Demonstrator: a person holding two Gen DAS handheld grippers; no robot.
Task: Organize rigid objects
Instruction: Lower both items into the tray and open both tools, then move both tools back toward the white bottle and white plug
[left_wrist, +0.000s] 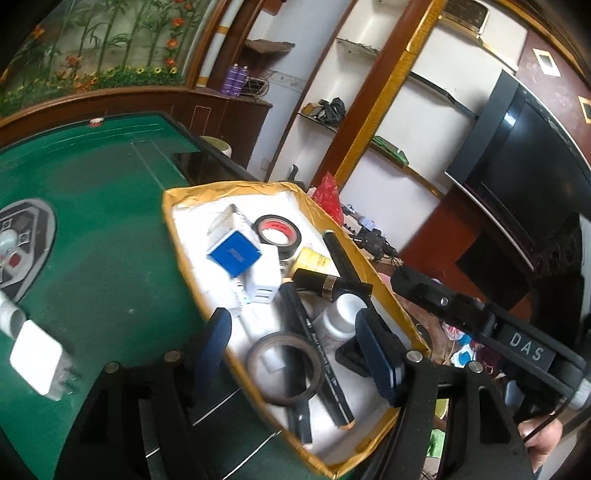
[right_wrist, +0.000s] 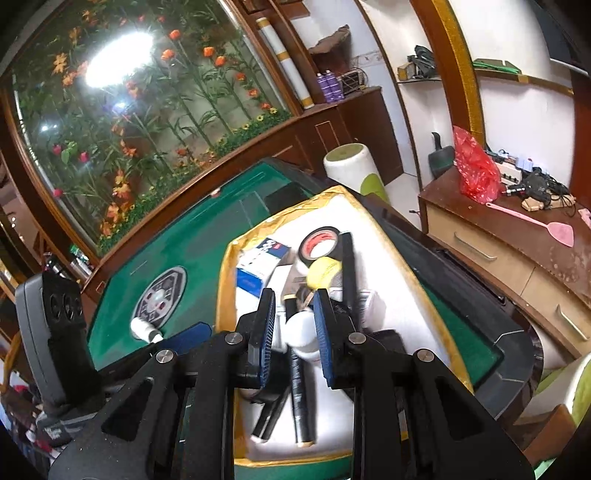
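Left wrist view: the left gripper (left_wrist: 295, 350) hangs over the tray (left_wrist: 173, 210), jaws wide with nothing gripped; a tape ring (left_wrist: 283, 367) and pen (left_wrist: 317, 350) lie below. A careless drop could snag the ring.

Right wrist view: the right gripper (right_wrist: 293, 332) has its jaws nearly closed; whether they pinch the white bottle (right_wrist: 301, 334) I cannot tell. It could slip and topple the clutter.

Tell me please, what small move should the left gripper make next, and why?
Probably swing the left gripper toward the white adapter on the green table. Its jaws stand open and empty above the yellow-rimmed box, while the adapter and a white tube lie outside it. The right gripper looks nearly shut around a white bottle.
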